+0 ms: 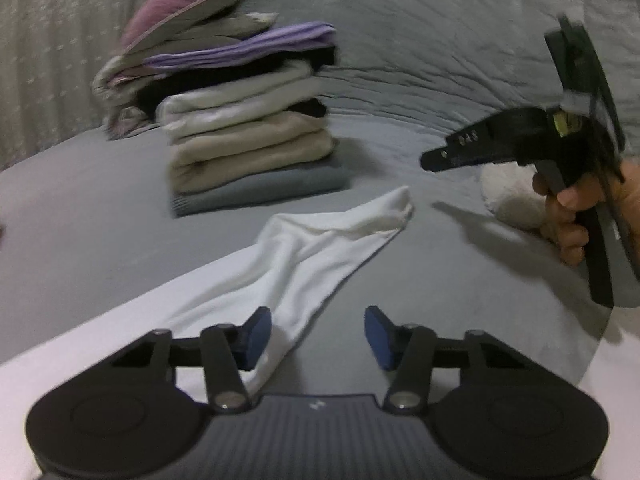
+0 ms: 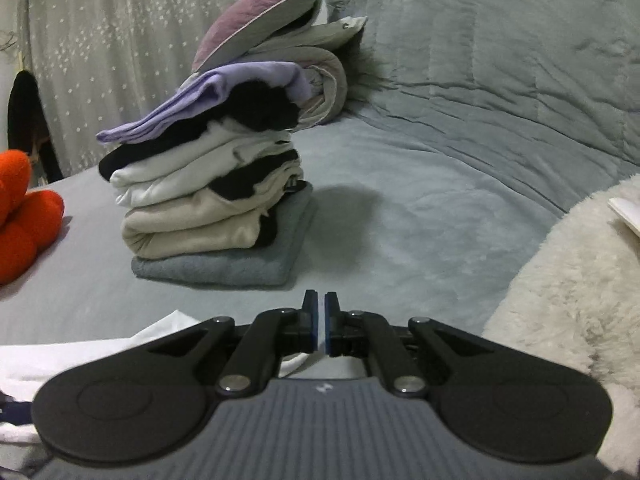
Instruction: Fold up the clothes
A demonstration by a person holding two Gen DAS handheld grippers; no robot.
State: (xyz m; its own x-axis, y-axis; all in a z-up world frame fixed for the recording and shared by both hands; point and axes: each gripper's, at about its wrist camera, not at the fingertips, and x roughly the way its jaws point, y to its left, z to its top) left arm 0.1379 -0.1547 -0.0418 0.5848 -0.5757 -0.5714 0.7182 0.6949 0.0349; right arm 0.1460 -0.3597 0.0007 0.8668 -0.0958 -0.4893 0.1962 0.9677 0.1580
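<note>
A white garment [image 1: 308, 252] lies flat on the grey bed, one sleeve stretching toward the far right. My left gripper [image 1: 318, 338] hovers open just above its near part, the left blue pad over the cloth. A tall stack of folded clothes [image 1: 244, 128] stands behind it. In the left wrist view my right gripper [image 1: 430, 160] is held by a hand at the right, above the bed, its jaws together. The right wrist view shows that gripper [image 2: 321, 322] shut with nothing between the pads, the stack of folded clothes [image 2: 212, 188] ahead and a corner of the white garment [image 2: 100, 354] at lower left.
A purple pillow [image 2: 256, 12] and rolled bedding lie behind the stack. A rumpled grey quilt [image 2: 500, 60] fills the back right. A white fluffy cushion [image 2: 572, 288] sits at the right, an orange plush [image 2: 20, 220] at the left. A curtain [image 2: 100, 40] hangs behind.
</note>
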